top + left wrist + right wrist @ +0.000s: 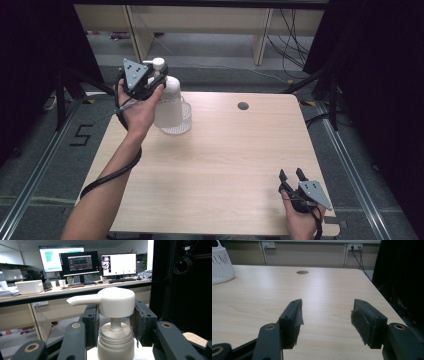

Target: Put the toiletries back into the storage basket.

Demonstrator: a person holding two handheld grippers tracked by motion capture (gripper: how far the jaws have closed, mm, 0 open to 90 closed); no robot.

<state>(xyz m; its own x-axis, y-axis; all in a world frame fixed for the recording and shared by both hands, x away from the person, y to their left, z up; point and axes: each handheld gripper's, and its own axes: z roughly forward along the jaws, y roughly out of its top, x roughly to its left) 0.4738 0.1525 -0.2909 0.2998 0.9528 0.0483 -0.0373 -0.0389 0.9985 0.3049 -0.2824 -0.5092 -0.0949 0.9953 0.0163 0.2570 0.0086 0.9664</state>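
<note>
My left gripper [113, 327] is clamped around the neck of the pump bottle [115, 340], just beneath its head. The bottle is smooth white plastic with a ribbed collar. My right gripper [325, 320] rests open and empty on the wooden table [324, 287].

White pump bottle [167, 100] (cream pump head), white latticed basket [220, 263], pale wood-grain table [225, 160].

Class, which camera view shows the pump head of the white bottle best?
The left gripper view: the pump head sits close up, spout and stem sharp between the left claw's pads. The high view shows it small, beside the hand.
</note>
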